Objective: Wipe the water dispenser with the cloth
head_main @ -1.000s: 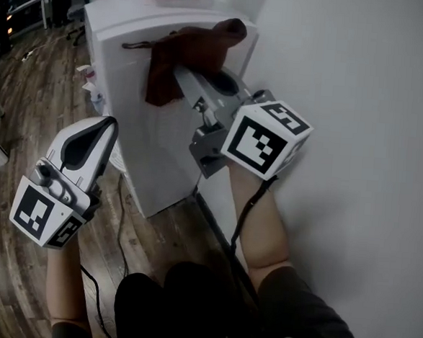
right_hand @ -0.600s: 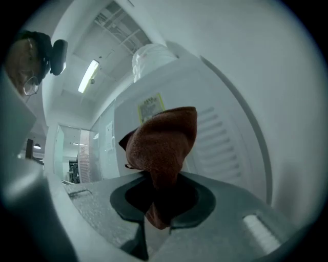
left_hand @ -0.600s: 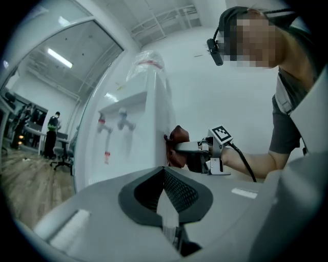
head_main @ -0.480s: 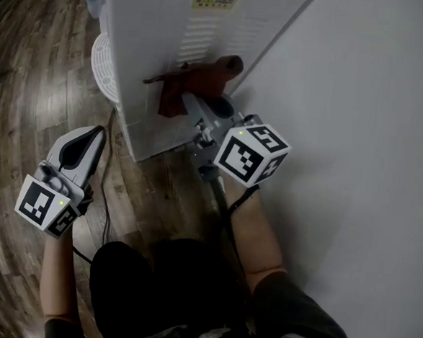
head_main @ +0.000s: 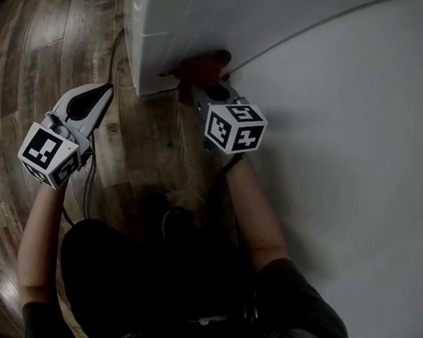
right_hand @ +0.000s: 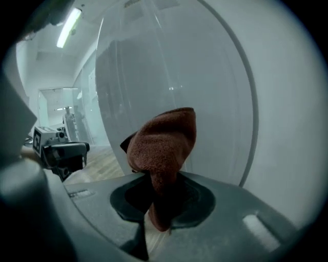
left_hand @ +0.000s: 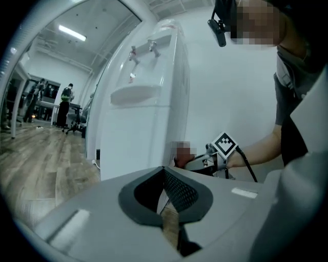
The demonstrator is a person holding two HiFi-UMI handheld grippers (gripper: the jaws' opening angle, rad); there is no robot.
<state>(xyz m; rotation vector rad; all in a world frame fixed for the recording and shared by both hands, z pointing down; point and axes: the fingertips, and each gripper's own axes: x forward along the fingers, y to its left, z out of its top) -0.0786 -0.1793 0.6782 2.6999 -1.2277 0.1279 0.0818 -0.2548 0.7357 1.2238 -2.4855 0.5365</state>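
Note:
The white water dispenser (head_main: 200, 23) stands against the wall; only its lower side shows in the head view, while the left gripper view shows its taps and drip tray (left_hand: 148, 92). My right gripper (head_main: 203, 84) is shut on the brown cloth (head_main: 201, 64), which is pressed against the dispenser's lower side near the floor. In the right gripper view the cloth (right_hand: 164, 146) bunches out of the jaws against the white panel (right_hand: 169, 71). My left gripper (head_main: 100, 93) hangs over the floor to the left, shut with nothing in it, its jaws together (left_hand: 166, 197).
A white wall (head_main: 358, 139) runs close along the right. Wood floor (head_main: 38, 59) lies left of the dispenser, with a black cable (head_main: 87, 185) trailing on it. The person's dark-clothed legs (head_main: 138, 282) fill the bottom. People and chairs (left_hand: 64, 105) stand far back.
My right gripper has slid the cloth down the dispenser's side from near the top to the base. The head view has tilted downward. The left gripper has stayed at the left.

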